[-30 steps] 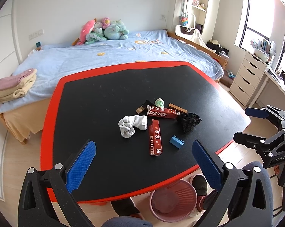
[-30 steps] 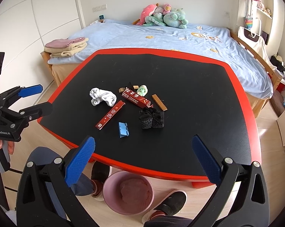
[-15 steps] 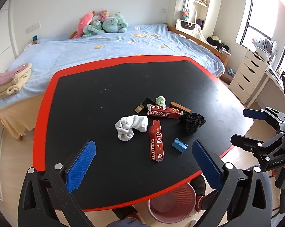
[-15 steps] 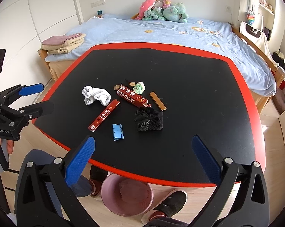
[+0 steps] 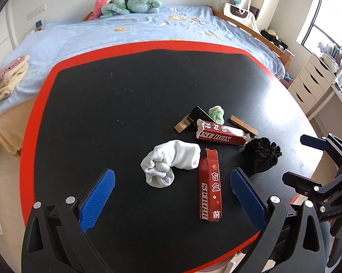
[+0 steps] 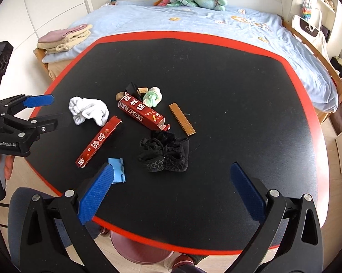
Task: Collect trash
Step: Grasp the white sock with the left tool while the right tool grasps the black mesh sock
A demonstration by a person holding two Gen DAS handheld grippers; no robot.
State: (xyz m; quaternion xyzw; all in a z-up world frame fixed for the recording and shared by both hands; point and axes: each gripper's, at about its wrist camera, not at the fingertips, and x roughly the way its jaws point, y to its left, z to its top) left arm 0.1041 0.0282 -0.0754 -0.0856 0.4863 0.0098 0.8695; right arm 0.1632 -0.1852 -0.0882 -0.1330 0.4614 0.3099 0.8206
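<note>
On the black table (image 5: 125,104) lie a white sock (image 5: 171,162) (image 6: 89,111), two red cartons (image 5: 209,184) (image 5: 220,134) (image 6: 98,142) (image 6: 141,113), a black sock (image 5: 263,154) (image 6: 166,153), a green-white sock (image 5: 216,113) (image 6: 152,96), a wooden strip (image 5: 243,125) (image 6: 182,119) and a blue scrap (image 6: 117,170). My left gripper (image 5: 171,195) is open, above the white sock and the near carton. My right gripper (image 6: 171,191) is open, just short of the black sock. Each gripper also shows in the other view: the left (image 6: 38,111), the right (image 5: 307,159).
A pink bin (image 6: 141,252) stands on the floor under the table's near edge. Small wooden blocks (image 6: 142,90) and a black card (image 5: 199,113) lie by the cartons. A bed (image 5: 125,29) is behind the table, drawers (image 5: 312,84) at the right.
Both grippers have moved forward and lower over the table, so the items look larger and nearer. Both stay open. Nothing on the table has moved.
</note>
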